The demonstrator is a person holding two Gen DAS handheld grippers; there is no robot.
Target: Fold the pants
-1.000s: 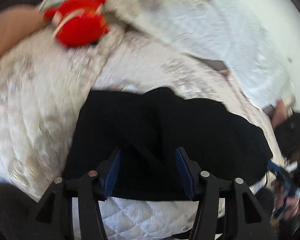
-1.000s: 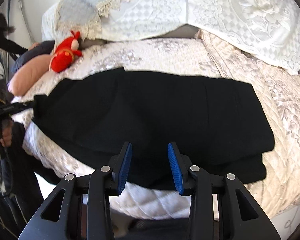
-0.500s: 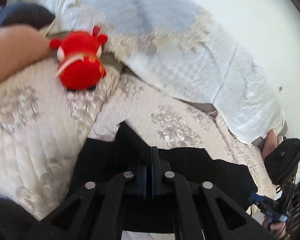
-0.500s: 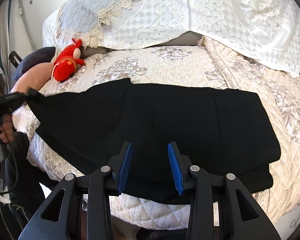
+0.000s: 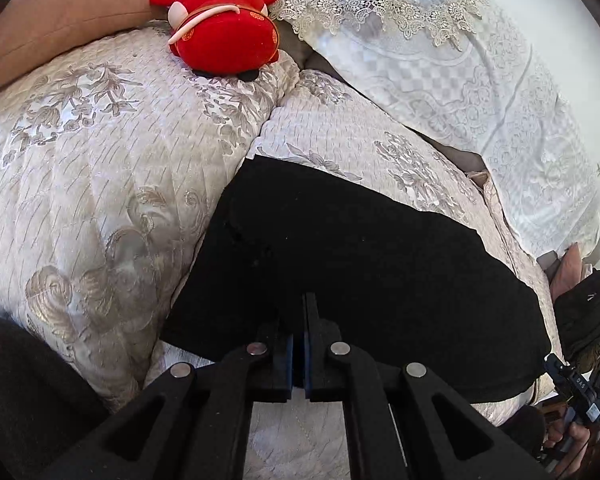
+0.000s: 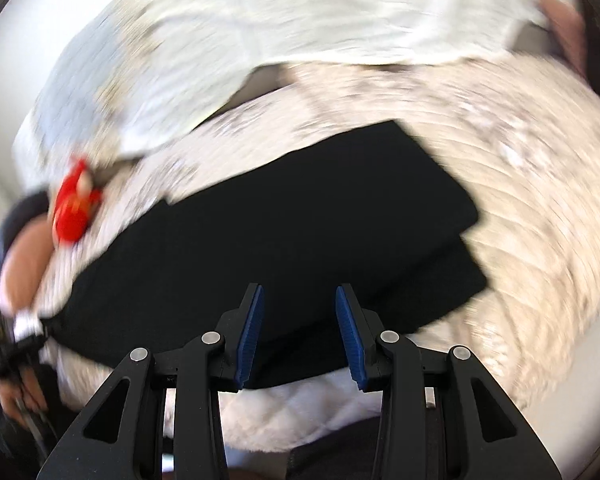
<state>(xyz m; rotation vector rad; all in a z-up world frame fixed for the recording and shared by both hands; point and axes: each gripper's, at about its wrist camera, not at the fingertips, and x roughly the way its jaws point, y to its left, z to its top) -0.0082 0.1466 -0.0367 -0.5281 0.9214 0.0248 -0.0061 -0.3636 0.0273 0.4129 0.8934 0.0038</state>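
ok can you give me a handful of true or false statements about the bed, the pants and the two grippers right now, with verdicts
1. The left gripper is shut on the black fabric pants. True.
2. The right gripper is clamped shut. False: its blue pads stand apart, open over the pants.
3. The red plush toy lies on the pants. False: it sits apart, up near the lace-edged white pillow.
4. The pants lie on a cream floral quilted bedspread. True.

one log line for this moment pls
left gripper: jaws shut on pants edge | right gripper: jaws open above pants, nothing held | pants: on bed | fold: underway
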